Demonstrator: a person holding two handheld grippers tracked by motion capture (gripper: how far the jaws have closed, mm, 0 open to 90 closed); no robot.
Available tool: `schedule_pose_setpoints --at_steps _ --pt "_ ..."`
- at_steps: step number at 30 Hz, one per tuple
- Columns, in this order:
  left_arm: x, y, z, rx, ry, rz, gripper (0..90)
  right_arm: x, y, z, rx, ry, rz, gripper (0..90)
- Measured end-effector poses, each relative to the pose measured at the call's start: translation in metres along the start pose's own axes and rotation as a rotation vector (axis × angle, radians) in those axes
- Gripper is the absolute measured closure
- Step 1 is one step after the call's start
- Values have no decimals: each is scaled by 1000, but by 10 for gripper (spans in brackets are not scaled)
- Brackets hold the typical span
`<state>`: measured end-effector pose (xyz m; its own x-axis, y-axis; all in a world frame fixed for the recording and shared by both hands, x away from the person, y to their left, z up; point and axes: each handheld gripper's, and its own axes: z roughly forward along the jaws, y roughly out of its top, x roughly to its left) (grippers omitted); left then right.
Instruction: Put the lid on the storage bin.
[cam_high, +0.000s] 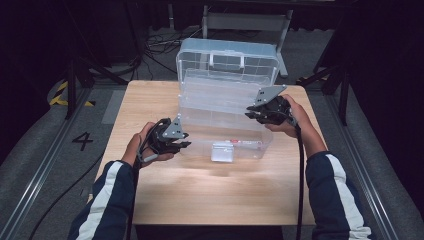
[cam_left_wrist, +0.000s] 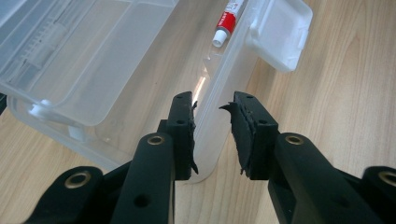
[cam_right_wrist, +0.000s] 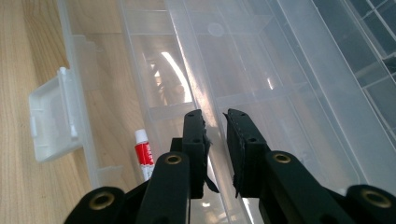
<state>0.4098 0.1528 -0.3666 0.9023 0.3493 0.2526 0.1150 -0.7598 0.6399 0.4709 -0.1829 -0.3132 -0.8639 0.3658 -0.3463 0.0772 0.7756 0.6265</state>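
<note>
My left gripper (cam_high: 181, 145) sits at the near left corner of the clear plastic organiser box (cam_high: 225, 107), which stands open in the middle of the pale wooden table (cam_high: 210, 195), its lid (cam_high: 227, 62) raised at the far side. In the left gripper view the jaws straddle the box's thin front wall at that corner, one inside and one outside, with a small gap to the plastic on each side; they stand open, pressing on nothing that I can see.

My right gripper (cam_high: 256, 114) is at the right end of the box, higher up. In the right gripper view its jaws stand close together on either side of the edge of the clear inner tray (cam_right_wrist: 243, 70); whether the pads actually pinch it, I cannot tell.

A small red-and-white tube (cam_left_wrist: 227, 21) lies in the box's bottom, just behind the front wall. The white snap latch (cam_high: 222, 151) hangs open on the near side of that wall, resting on the table.
</note>
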Motion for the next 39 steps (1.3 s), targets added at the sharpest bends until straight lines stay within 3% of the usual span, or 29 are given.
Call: schedule_pose_setpoints --at_steps 12,15,21,22,32,36,39 --pt "17 -13 -27 -84 88 -121 654 5 -4 0 -16 -1 2 780" --pt "25 -18 -36 -134 116 -191 629 7 -5 0 -19 -3 -3 779" --pt "35 -20 -36 -164 146 -241 616 8 -6 1 -23 -5 0 778" --pt "39 -19 -35 -172 168 -256 616 9 -6 1 -24 -4 -2 777" --pt "59 -5 -36 -235 174 -306 611 11 -7 1 -25 -10 -1 772" --pt "65 3 -35 -249 183 -313 637 12 -8 1 -23 -13 -1 771" --pt "69 7 -33 -244 169 -311 715 13 -8 1 -27 -12 -2 770"
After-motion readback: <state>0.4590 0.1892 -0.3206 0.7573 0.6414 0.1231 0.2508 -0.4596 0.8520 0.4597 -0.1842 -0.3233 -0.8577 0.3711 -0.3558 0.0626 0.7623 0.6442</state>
